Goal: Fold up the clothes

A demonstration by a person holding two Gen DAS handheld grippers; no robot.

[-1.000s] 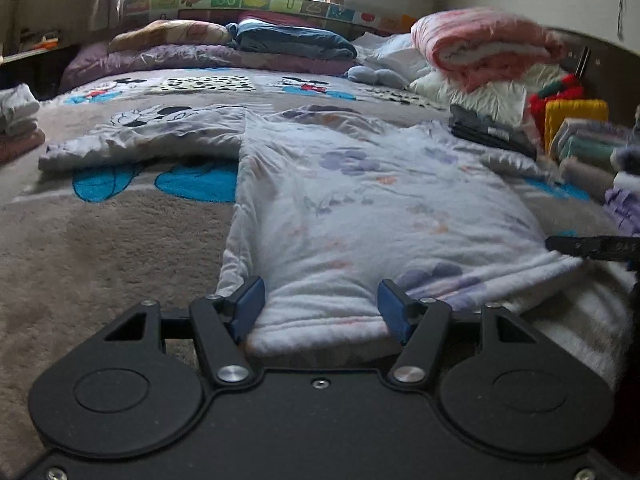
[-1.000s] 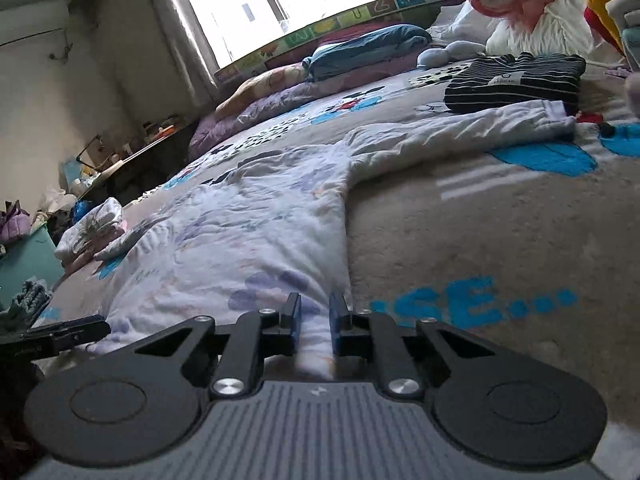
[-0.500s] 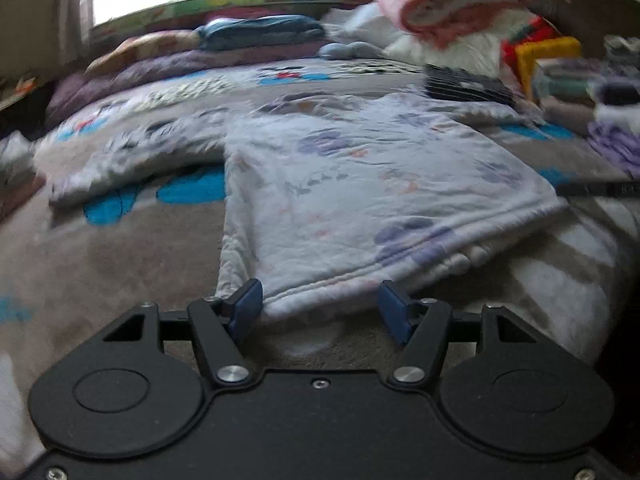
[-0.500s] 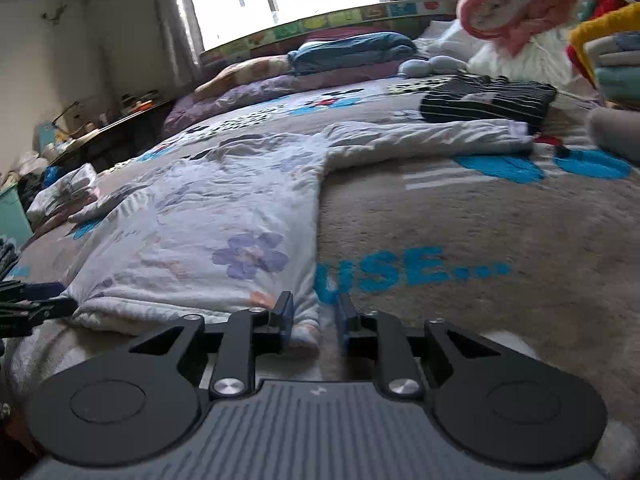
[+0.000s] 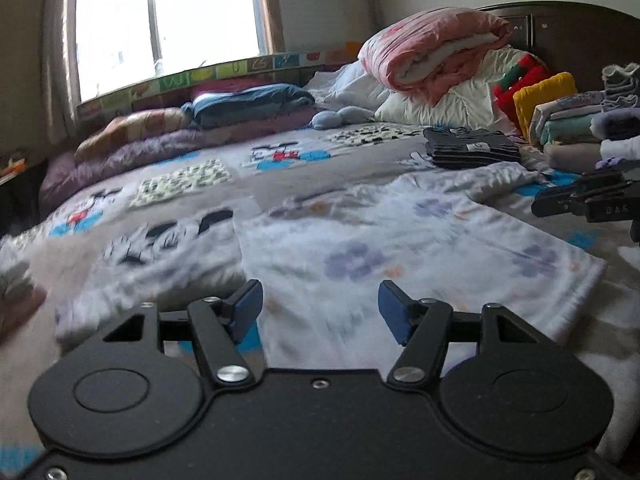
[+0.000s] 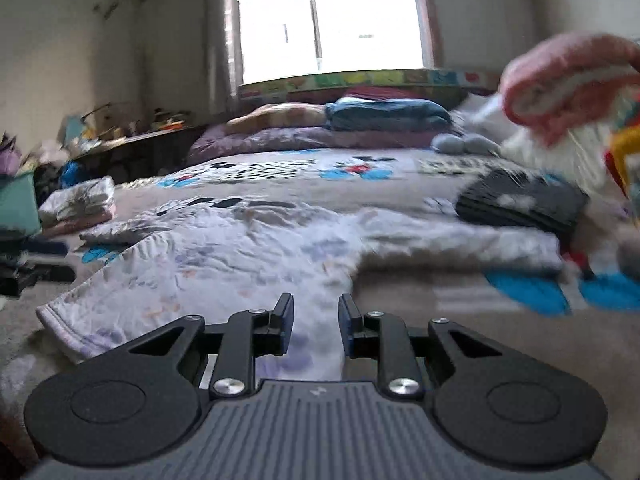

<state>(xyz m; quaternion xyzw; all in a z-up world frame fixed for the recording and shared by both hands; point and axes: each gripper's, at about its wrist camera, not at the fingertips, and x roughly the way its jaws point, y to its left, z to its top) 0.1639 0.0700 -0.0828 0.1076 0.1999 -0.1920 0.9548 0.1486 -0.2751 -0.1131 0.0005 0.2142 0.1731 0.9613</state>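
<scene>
A white flowered shirt (image 5: pixel 400 248) lies spread flat on the bed (image 5: pixel 192 184). The left tool (image 5: pixel 320 306) and right tool (image 6: pixel 316 322) hover over its hem, both released and empty. A striped folded garment (image 5: pixel 472 148) sits beyond; stacked clothes (image 5: pixel 576 128) stand nearby.

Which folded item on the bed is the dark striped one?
The black striped garment, lying flat beyond the floral top, unlike the pastel stack by the headboard.
</scene>
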